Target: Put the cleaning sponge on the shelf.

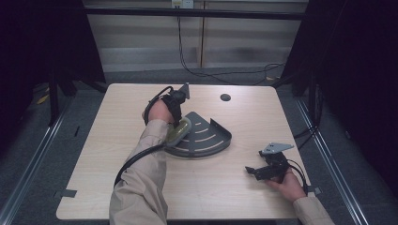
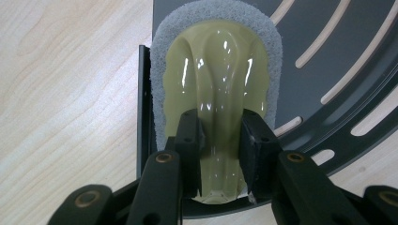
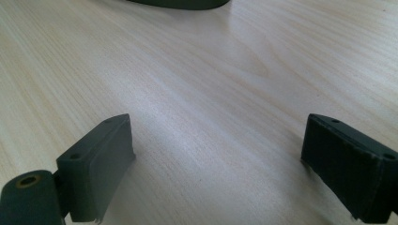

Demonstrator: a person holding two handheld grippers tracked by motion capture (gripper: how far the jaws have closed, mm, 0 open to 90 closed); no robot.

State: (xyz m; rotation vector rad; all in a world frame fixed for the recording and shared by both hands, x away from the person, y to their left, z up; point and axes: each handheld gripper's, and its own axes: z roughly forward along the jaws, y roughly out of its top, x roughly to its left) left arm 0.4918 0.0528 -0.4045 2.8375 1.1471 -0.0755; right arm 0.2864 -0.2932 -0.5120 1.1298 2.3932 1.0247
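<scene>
Yellow-green and glossy, the sponge holder (image 2: pixel 218 93) with its white foam rim lies flat on the dark grey slotted corner shelf (image 2: pixel 338 61), at the shelf's straight edge nearest the left hand. The left gripper (image 2: pixel 219 140) is clenched on the holder's raised central ridge, one black pad pressed to each side of it. Seen from the high view, the same holder (image 1: pixel 179 130) rests on the left part of the shelf (image 1: pixel 206 138), which sits near the middle of the wooden table (image 1: pixel 117 154).

Assessment: the pad appears already brought onto the shelf surface, so the work looks under way rather than finished; whether it is being wiped across the slots or merely set down cannot be told. Release or further strokes would remain.

The right gripper (image 1: pixel 263 171) rests well apart near the table's right front edge, jaws spread wide with nothing between them, over bare wood (image 3: pixel 211 117).
</scene>
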